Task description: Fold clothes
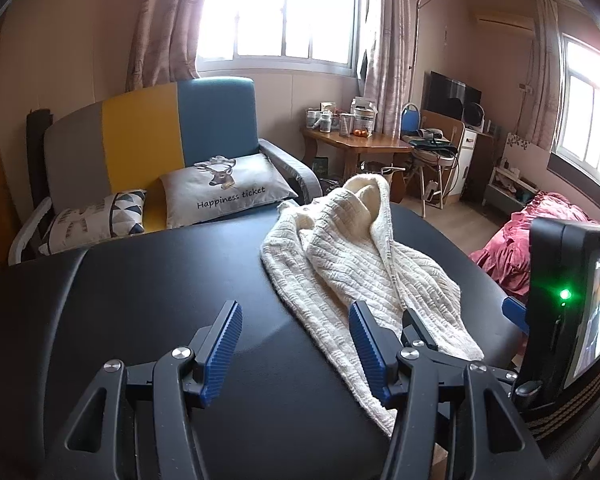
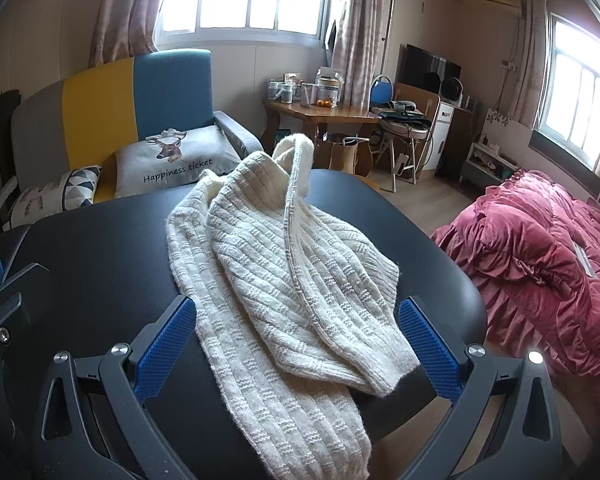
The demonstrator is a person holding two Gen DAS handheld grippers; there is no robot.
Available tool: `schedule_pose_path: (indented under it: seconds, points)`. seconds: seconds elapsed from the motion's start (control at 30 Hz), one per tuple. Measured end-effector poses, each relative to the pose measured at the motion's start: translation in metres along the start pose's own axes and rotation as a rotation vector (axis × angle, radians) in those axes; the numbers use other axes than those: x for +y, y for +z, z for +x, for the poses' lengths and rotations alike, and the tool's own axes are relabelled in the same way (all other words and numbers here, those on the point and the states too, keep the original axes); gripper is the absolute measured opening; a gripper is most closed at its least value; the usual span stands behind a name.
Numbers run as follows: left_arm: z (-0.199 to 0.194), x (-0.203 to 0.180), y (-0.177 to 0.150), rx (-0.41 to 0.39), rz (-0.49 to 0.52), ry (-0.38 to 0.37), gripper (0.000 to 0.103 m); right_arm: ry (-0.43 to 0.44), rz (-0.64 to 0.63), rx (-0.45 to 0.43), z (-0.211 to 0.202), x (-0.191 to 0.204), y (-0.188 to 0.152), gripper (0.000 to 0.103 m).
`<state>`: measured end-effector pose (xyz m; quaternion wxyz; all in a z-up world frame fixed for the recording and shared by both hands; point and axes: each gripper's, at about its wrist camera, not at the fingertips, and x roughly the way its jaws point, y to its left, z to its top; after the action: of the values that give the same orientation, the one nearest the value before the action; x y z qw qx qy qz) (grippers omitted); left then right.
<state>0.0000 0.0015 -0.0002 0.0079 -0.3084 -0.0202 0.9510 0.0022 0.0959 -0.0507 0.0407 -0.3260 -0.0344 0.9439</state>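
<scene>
Looking at that rumpled cream knit sweater (image 2: 284, 280) between the spread right gripper (image 2: 296, 344), with left gripper (image 1: 296, 344) spread too, I'd pinch a hem edge, not bulk.

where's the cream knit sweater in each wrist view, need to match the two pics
Left wrist view: the cream knit sweater lies right of centre on the black table, its near edge running past the right finger of the left hand-held gripper.
Right wrist view: the sweater fills the centre, between the open fingers of the right hand-held gripper.
Shared landmark: the "Happiness ticket" deer pillow on the sofa behind the table.
</scene>
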Motion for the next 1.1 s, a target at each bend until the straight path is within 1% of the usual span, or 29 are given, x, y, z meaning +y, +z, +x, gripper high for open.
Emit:
schedule_pose_path:
  seconds: [0.13, 0.2, 0.3, 0.47, 0.53, 0.6, 0.77, 0.9, 0.97, 1.0, 1.07, 1.1]
  points:
    - [0.002, 0.003, -0.004, -0.001, -0.006, -0.029, 0.057, 0.003, 0.000, -0.008, 0.000, 0.002, 0.000, 0.103]
    - [0.003, 0.004, -0.007, -0.005, 0.001, -0.034, 0.058, 0.004, 0.000, -0.012, 0.000, 0.003, 0.000, 0.103]
    - [0.006, 0.009, -0.011, 0.003, -0.020, -0.039, 0.058, 0.005, 0.001, -0.022, -0.001, 0.005, -0.002, 0.103]
    - [0.010, 0.019, -0.018, 0.024, -0.065, -0.038, 0.059, 0.008, -0.012, 0.011, 0.004, 0.009, 0.001, 0.103]
    - [0.014, 0.026, -0.021, 0.050, -0.087, -0.040, 0.059, 0.028, -0.006, 0.023, 0.006, 0.009, -0.001, 0.103]
    - [0.018, 0.040, -0.025, 0.085, -0.132, -0.063, 0.059, 0.046, 0.008, 0.038, 0.009, 0.009, -0.002, 0.103]
    - [0.028, 0.096, -0.048, 0.200, -0.274, -0.077, 0.059, 0.086, 0.037, 0.055, 0.012, 0.003, -0.008, 0.103]
    - [0.037, 0.141, -0.066, 0.291, -0.388, -0.088, 0.059, 0.170, 0.052, 0.053, 0.009, -0.003, -0.013, 0.103]
    - [0.041, 0.169, -0.080, 0.344, -0.463, -0.101, 0.058, 0.310, 0.090, 0.044, 0.005, -0.012, -0.016, 0.103]
    - [0.043, 0.190, -0.093, 0.380, -0.532, -0.120, 0.058, 0.368, 0.104, 0.053, 0.005, -0.015, -0.017, 0.103]
    - [0.041, 0.223, -0.117, 0.419, -0.630, -0.145, 0.058, 0.494, 0.107, 0.140, 0.014, -0.019, -0.018, 0.103]
    - [0.039, 0.237, -0.128, 0.430, -0.667, -0.163, 0.058, 0.519, 0.109, 0.185, 0.020, -0.019, -0.018, 0.103]
